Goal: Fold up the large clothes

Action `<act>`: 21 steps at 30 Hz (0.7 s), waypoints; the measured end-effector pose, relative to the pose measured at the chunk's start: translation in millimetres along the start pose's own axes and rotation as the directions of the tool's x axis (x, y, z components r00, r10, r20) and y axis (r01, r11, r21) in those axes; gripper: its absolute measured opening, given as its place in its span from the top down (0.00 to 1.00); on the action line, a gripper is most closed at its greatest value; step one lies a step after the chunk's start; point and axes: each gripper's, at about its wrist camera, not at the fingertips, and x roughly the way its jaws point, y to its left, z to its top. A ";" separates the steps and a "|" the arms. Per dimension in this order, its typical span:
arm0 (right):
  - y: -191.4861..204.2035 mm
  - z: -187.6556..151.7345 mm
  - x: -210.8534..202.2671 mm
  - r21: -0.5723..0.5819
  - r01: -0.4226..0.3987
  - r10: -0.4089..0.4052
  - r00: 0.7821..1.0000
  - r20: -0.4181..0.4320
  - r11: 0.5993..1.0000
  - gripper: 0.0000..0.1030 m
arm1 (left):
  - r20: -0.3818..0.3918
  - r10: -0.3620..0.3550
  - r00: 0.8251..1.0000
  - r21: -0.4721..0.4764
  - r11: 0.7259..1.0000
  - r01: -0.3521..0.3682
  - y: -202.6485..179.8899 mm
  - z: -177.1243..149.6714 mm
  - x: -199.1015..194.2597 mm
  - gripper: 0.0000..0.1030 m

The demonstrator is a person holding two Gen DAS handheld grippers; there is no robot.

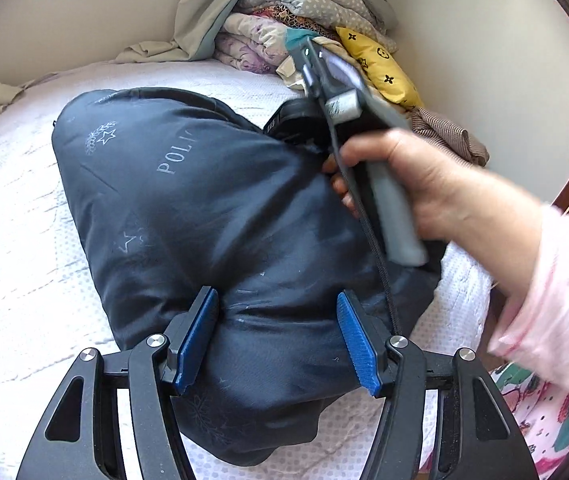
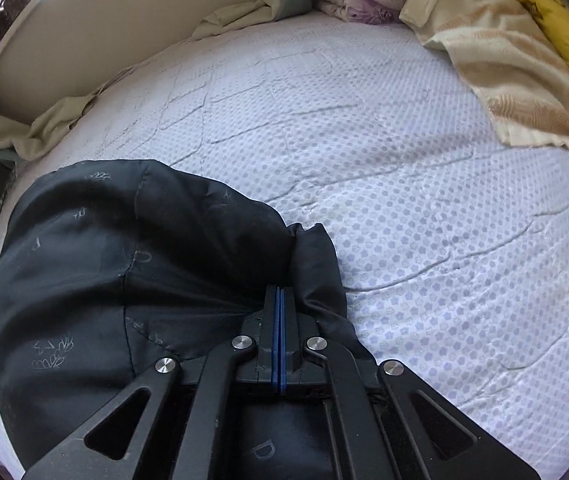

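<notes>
While the dark padded jacket [image 1: 188, 216] lies bunched on the bed [image 2: 404, 184], its bulk runs away from the person toward the wall, with the near end right under the left gripper [image 1: 280, 340]. That gripper's jaws stand about half open, straddling a fat fold of the jacket; its blue pads [image 1: 358, 344] sit either side of the cloth, and I cannot tell whether they press on it. The right gripper [image 2: 279, 312] is at the far right edge of the bundle, nearer the loose end, and its jaws are fully closed with a pinch of the dark fabric gathered between them. The hand [image 1: 416, 184] holding it shows in the left view, with a pink sleeve [image 1: 556, 300] behind.

The coming fold, I would guess, turns on that pinched edge being carried across the bulk toward the left side, so the right hand is the one placed to lead.

Open mattress lies beyond. A heap of bedding [image 1: 304, 4] and a yellow cushion [image 1: 380, 64] crowd the far corner, well clear of the jacket.
</notes>
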 end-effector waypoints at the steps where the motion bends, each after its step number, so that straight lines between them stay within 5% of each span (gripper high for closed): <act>1: 2.2 3.2 -5.3 -0.001 0.003 -0.003 1.000 -0.021 1.000 1.00 | -0.005 -0.009 1.000 0.009 1.000 0.009 -1.3 -0.4 0.2 0.36; 3: 6.2 11.4 -27.3 0.023 -0.014 0.016 0.998 -0.065 1.000 0.98 | -0.005 0.011 1.000 0.010 1.000 -0.011 -2.3 -0.6 -0.5 0.36; 6: 17.2 12.0 -85.2 -0.002 -0.089 0.089 0.996 0.005 0.996 0.66 | -0.008 0.017 1.000 -0.002 1.000 -0.017 0.3 0.3 -1.5 0.36; 13: 49.5 -57.2 -173.1 -0.188 -0.121 0.136 0.988 0.069 0.975 0.67 | -0.016 0.041 0.999 0.004 0.999 -0.040 -3.5 3.8 -0.4 0.35; 21: 31.5 -113.3 -129.8 -0.198 -0.057 0.044 0.997 -0.070 0.978 0.83 | -0.023 0.059 0.998 0.037 0.998 -0.058 -8.2 1.0 -0.1 0.35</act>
